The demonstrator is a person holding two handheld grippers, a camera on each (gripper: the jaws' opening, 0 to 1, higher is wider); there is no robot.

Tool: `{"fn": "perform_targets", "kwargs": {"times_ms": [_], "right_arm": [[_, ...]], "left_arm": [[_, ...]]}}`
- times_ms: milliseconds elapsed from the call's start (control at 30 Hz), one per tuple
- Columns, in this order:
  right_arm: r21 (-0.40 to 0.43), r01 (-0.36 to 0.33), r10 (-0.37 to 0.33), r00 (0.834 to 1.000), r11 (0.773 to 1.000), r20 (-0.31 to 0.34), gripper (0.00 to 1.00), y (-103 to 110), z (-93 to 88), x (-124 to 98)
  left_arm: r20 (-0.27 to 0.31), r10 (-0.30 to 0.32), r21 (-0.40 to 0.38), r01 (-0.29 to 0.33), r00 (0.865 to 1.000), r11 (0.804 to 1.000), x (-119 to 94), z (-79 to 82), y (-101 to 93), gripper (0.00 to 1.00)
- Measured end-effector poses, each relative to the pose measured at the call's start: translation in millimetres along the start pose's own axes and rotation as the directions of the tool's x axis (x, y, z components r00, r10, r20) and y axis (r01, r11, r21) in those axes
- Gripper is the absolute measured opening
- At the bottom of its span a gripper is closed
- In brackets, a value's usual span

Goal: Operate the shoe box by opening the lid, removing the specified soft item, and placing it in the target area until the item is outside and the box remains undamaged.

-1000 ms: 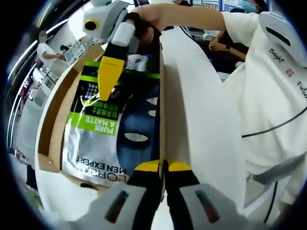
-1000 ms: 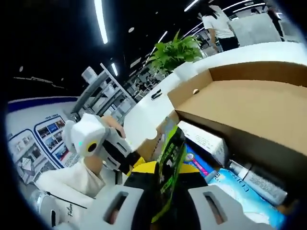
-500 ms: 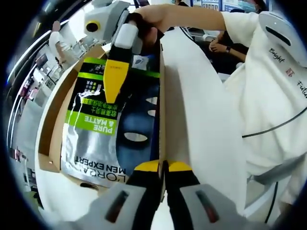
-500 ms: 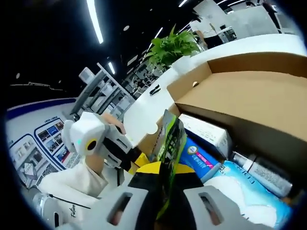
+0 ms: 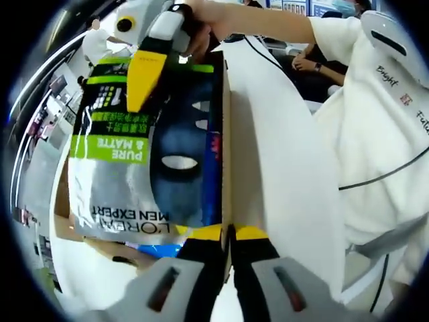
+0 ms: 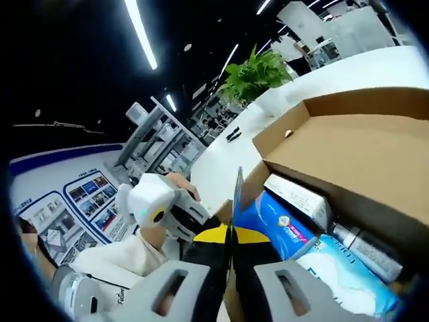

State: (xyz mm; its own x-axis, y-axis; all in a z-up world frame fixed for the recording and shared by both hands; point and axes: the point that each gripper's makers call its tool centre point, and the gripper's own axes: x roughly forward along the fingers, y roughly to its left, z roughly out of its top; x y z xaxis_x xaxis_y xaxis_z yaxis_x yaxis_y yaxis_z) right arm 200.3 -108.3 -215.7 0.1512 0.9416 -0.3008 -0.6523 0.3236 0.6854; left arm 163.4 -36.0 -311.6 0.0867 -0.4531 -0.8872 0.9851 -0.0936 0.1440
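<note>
Right claw (image 5: 144, 67) clamped on the face mask sachet's (image 5: 141, 141) top edge, sachet dangling above the open shoe box (image 6: 335, 144). Left claw (image 5: 228, 235) pinched shut on the box wall. Lift straight, clear the rim, carry to the tabletop (image 5: 281, 168).

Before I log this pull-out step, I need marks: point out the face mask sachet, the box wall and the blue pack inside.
face mask sachet (image 5: 141, 168): left gripper view, silver and green front panel.
box wall (image 5: 226, 154): left gripper view, thin cardboard top edge.
blue pack (image 6: 278, 218): right gripper view, printed blue front.
</note>
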Motion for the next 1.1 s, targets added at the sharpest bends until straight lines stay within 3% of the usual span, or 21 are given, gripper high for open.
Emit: {"fn": "perform_targets", "kwargs": {"times_ms": [167, 267, 400, 567, 833, 900, 1100], "right_arm": [[-0.021, 0.007, -0.008, 1.000, 1.000, -0.017, 0.00, 14.2, 3.8, -27.6], [0.001, -0.033, 0.033, 0.999, 0.999, 0.020, 0.00, 18.5, 3.6, -30.6], [0.038, -0.046, 0.047, 0.999, 0.998, -0.006, 0.00, 16.5, -1.7, -31.5], [0.041, -0.086, 0.084, 0.996, 0.995, 0.039, 0.00, 22.7, 0.8, -37.7], [0.027, -0.127, 0.126, 0.991, 0.992, 0.050, 0.00, 36.2, -7.2, -51.5], [0.071, -0.142, 0.138, 0.989, 0.987, 0.060, 0.00, 34.6, -6.5, -56.6], [0.088, -0.155, 0.145, 0.984, 0.984, 0.108, 0.00, 25.9, -4.6, -77.9]], "left_arm": [[0.000, 0.004, 0.007, -0.004, 1.000, 1.000, 0.1, 0.0, 0.2, 0.03], [0.003, 0.000, 0.008, 0.000, 1.000, 1.000, 0.2, 0.2, 0.2, 0.03], [0.005, -0.004, 0.008, 0.004, 1.000, 1.000, 0.4, 0.3, 0.3, 0.03], [0.002, 0.003, 0.009, -0.003, 1.000, 1.000, 0.7, 0.3, 0.1, 0.03], [0.001, 0.000, -0.007, 0.000, 1.000, 1.000, 1.2, -0.5, 0.7, 0.03], [-0.003, -0.006, -0.022, 0.006, 1.000, 1.000, 1.9, -0.5, 1.3, 0.02], [0.002, -0.009, -0.018, 0.009, 1.000, 1.000, 2.8, -0.8, -0.4, 0.02]]}}
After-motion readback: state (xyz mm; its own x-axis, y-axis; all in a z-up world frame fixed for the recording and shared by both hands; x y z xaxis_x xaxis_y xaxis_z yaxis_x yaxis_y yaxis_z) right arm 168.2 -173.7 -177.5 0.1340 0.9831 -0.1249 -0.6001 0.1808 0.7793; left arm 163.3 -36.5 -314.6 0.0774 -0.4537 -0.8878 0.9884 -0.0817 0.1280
